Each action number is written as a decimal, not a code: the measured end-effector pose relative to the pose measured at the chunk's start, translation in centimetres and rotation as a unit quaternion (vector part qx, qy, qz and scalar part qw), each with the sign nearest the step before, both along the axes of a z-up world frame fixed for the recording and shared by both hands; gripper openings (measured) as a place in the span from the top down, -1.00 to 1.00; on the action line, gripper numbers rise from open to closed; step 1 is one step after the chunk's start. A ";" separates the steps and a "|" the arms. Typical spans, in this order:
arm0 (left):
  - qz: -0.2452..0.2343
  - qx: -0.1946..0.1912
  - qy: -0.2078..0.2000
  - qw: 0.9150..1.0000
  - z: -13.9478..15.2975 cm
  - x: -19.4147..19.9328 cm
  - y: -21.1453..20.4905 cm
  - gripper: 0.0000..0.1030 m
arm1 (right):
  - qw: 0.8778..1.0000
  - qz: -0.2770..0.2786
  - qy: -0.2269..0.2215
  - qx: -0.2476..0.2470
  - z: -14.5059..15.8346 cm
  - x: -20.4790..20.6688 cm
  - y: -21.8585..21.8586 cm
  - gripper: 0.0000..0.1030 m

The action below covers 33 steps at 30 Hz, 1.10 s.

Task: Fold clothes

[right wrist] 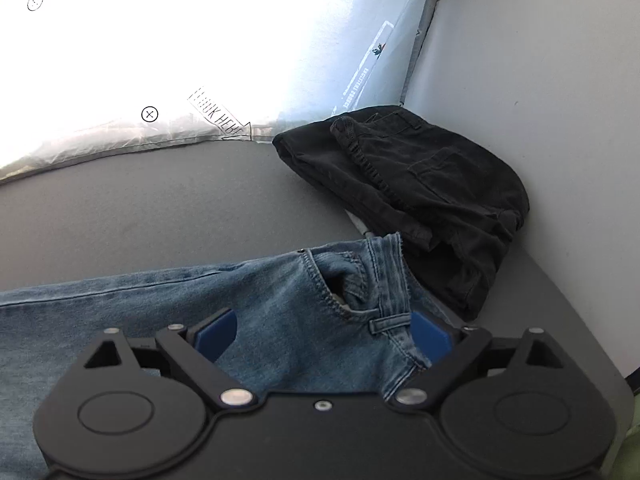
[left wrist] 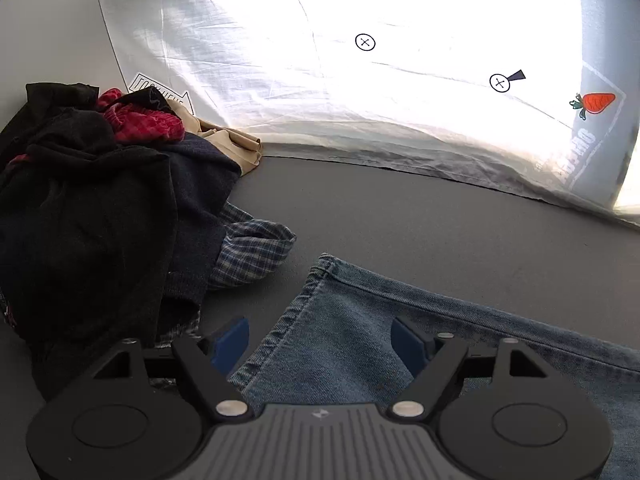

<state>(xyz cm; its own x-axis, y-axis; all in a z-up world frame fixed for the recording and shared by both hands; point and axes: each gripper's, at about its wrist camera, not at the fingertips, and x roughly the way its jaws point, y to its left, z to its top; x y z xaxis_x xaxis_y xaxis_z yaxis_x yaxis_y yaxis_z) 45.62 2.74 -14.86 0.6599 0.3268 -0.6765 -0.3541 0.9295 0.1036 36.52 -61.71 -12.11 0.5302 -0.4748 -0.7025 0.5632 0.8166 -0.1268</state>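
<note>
Both your tongs, left (left wrist: 320, 344) and right (right wrist: 324, 338), hang wide open, empty, over the flat jeans (left wrist: 360, 340). Fold pending: next grip hem and waistband.

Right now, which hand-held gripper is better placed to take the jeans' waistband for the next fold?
Right. The right hand-held gripper is open over the jeans at the waistband and pocket. The left hand-held gripper, also open, sits at the leg hem.

We see a dark grey surface (left wrist: 400, 216). Blue jeans (left wrist: 360, 328) lie flat on it. A heap of mixed clothes (left wrist: 100, 200) sits near its left edge, and folded black trousers (right wrist: 420, 184) lie in its far right corner.
</note>
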 end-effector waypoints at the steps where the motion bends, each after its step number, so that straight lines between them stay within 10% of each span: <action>1: 0.004 -0.015 0.002 1.000 0.3 -1.9 -0.3 -0.69 | 1.000 0.004 -0.009 0.021 -0.1 -0.9 0.3 -0.95; 9: -0.007 -0.117 0.045 0.992 -1.4 -15.5 -5.7 -0.86 | 0.995 0.018 -0.025 0.089 -1.7 -8.9 1.5 -0.99; 21: -0.040 -0.142 0.133 0.980 -4.1 -24.8 -14.7 -0.93 | 0.996 -0.014 -0.036 0.084 -2.4 -20.6 -4.1 -0.99; 33: -0.017 -0.090 0.155 0.984 -6.0 -28.0 -17.5 -1.00 | 0.936 -0.082 -0.153 0.305 -7.3 -24.8 -10.4 -1.00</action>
